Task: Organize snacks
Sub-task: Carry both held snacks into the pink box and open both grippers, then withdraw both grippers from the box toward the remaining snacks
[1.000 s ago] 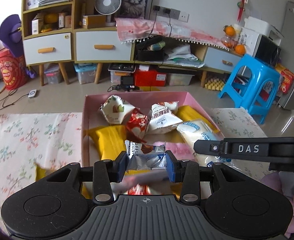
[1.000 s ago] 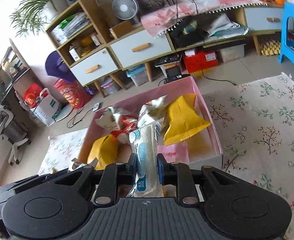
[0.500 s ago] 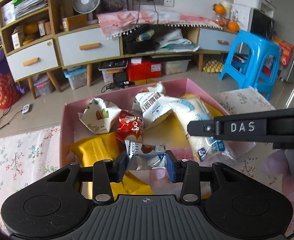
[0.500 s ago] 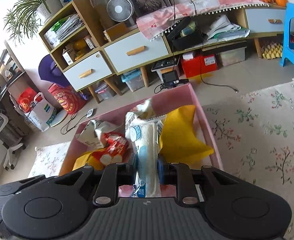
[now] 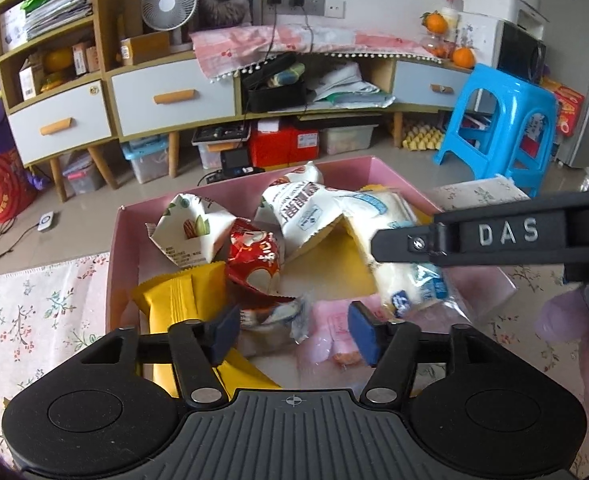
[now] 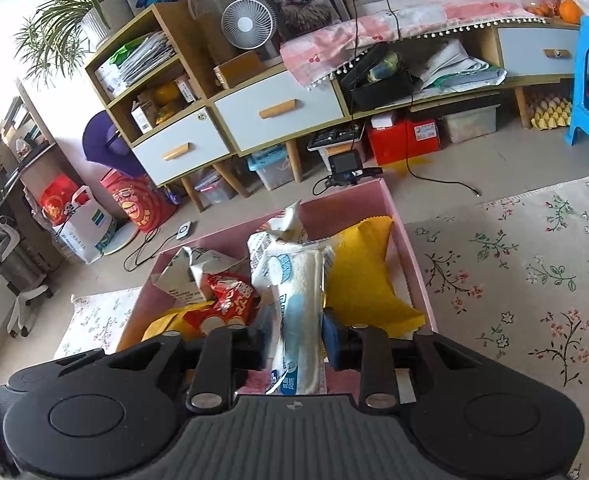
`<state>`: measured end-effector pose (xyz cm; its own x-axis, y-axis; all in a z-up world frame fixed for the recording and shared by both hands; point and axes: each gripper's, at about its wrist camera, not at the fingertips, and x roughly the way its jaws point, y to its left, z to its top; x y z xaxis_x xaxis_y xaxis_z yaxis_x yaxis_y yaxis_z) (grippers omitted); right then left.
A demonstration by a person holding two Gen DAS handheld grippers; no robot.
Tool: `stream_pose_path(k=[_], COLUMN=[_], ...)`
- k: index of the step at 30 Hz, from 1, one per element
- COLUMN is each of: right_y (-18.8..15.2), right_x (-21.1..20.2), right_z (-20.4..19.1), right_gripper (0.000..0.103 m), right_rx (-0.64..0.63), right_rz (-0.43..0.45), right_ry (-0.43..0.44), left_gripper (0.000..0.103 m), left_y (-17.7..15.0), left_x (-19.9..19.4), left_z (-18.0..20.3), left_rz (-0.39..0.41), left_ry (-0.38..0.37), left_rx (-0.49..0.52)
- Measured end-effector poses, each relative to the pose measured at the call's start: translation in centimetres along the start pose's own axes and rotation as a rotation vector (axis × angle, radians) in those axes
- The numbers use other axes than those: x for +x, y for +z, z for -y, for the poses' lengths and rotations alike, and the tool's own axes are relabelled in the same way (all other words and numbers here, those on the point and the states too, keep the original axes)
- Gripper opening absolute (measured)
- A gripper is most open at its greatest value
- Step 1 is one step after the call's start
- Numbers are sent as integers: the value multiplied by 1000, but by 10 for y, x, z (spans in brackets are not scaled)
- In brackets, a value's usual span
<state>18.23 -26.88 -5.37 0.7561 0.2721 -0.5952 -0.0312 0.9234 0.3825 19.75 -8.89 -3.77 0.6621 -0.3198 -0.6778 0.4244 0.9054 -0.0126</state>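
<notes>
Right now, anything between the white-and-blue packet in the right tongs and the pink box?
Nothing visible. The white-and-blue packet already hangs over the pink box, between the right tongs, whose jaws have just been opening.

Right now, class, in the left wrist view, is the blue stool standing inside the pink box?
No, the blue stool stands on the floor beyond the pink box.

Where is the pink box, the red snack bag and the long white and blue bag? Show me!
pink box (image 5: pixel 124 264): left wrist view, on its left wall.
red snack bag (image 5: pixel 254 256): left wrist view, middle of its front.
long white and blue bag (image 6: pixel 300 300): right wrist view, middle of the bag.
</notes>
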Motion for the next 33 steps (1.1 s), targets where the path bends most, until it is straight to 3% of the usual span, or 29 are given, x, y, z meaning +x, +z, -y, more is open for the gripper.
stream_pose_path(k=[4,11,16,21,33], right_y=[1,3,2,-1,-21], right_x=[-8,-27,-45,-62,-101], right_z=[-6,-12,-14,-19,-35], right_gripper=[38,48,64,73,86], right_rx=[-27,-48,-42,-61,-96], right_rz=[7,18,31,14,-13], right_ry=[1,-28,-49,-66,-93], left_gripper=[70,75,81,89,95], left_y=[-3,-5,-7,-9,-31], left_x=[-7,-27,-48,-72,-116], left_z=[4,7,8,10,14], left_rz=[7,9,18,21,2], left_ry=[-2,-4,-5,-17,-18], left_rx=[18,14,6,-17,-52])
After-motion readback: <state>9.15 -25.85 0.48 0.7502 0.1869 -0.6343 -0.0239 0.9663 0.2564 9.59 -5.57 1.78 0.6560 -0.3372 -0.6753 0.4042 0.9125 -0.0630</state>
